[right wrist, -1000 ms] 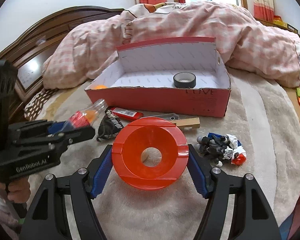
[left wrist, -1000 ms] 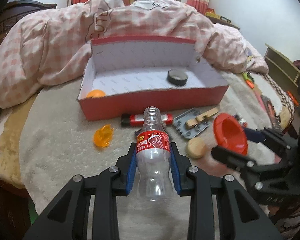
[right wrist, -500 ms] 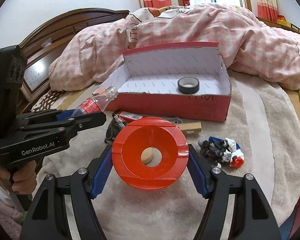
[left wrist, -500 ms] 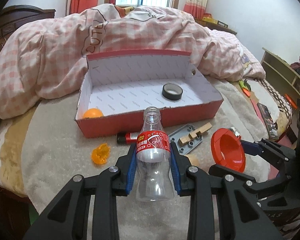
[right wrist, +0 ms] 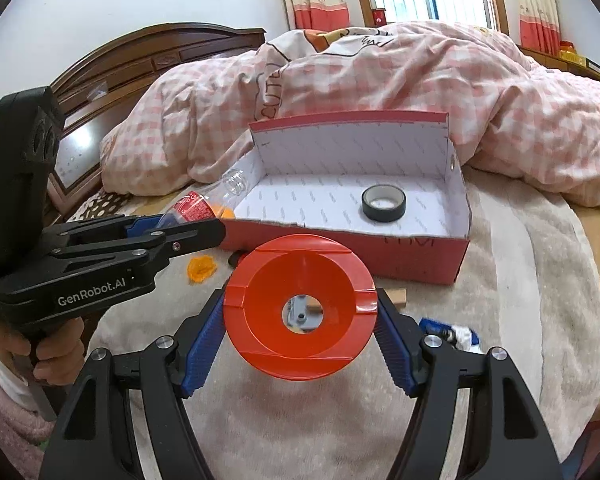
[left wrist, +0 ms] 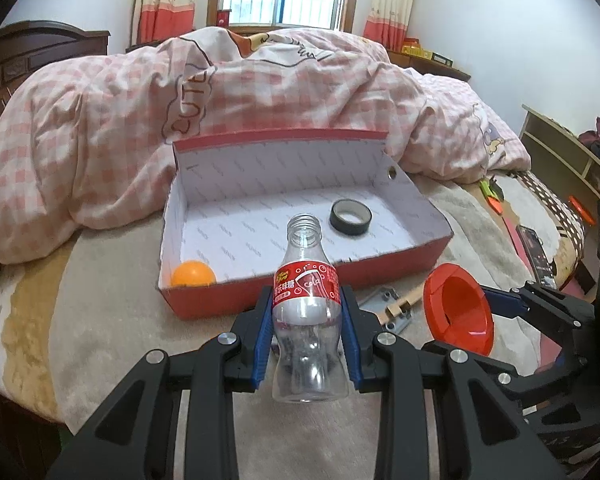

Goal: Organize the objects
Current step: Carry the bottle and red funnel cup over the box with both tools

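Hidden behind bottle: the clear cola bottle (left wrist: 308,320) covers part of the red box's (left wrist: 400,266) near wall and the bed surface under it in the left wrist view.
Hidden behind funnel: the red funnel (right wrist: 300,316) blocks most of the grey metal plate (left wrist: 384,304) and wooden block (right wrist: 398,296); only a bit of each shows through the funnel's hole and past its rim.
Hard to make out: a small blue, white and black toy (right wrist: 452,330) sits half behind the right finger; its shape is unclear.
Partly covered: the orange ball (left wrist: 193,274) in the box's near left corner shows fully from the left wrist, only as a sliver behind the bottle from the right.
Left gripper (left wrist: 307,330): blue-padded fingers (left wrist: 262,336) closed narrow on the bottle's waist, bottle upright between them, open neck pointing toward the box.
Right gripper (right wrist: 302,334): fingers (right wrist: 204,344) spread fairly wide, pressed against the funnel's rim on both sides, wide mouth facing the camera.
Bottle place: in the air, just before the box's near wall.
Funnel place: in the air, near the box's front, right of the bottle.
Box contents: black tape roll (left wrist: 351,218) on the floor toward the right end, well apart from the ball.
Bed (right wrist: 520,280): an orange plastic scrap (right wrist: 201,268) lies on the beige blanket just in front of the box.
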### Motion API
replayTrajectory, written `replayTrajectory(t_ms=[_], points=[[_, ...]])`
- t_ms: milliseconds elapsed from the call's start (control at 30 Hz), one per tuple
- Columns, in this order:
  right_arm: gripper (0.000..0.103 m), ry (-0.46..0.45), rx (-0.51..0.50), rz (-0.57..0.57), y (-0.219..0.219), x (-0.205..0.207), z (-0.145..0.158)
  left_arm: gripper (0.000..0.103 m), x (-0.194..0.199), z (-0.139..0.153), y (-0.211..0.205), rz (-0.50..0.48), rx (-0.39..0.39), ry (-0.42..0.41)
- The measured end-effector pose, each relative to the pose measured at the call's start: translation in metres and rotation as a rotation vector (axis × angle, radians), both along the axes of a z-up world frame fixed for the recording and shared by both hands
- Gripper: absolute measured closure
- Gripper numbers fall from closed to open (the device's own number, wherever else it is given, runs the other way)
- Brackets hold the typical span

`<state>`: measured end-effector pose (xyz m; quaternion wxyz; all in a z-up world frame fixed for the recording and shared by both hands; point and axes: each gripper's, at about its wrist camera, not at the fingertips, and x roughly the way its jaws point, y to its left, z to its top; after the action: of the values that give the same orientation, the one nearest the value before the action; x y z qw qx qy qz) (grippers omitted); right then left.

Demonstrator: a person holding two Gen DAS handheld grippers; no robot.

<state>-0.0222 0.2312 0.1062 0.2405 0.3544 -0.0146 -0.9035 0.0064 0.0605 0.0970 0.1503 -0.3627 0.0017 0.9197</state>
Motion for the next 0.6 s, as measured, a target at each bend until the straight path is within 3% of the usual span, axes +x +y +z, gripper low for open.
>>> replayTrajectory(t_ms=[600], points=[[0.031,0.026,0.032,-0.019,-0.008,-0.036,0.011,0.073,-0.042,0.008,-0.007,0.015,0.012,0.038]])
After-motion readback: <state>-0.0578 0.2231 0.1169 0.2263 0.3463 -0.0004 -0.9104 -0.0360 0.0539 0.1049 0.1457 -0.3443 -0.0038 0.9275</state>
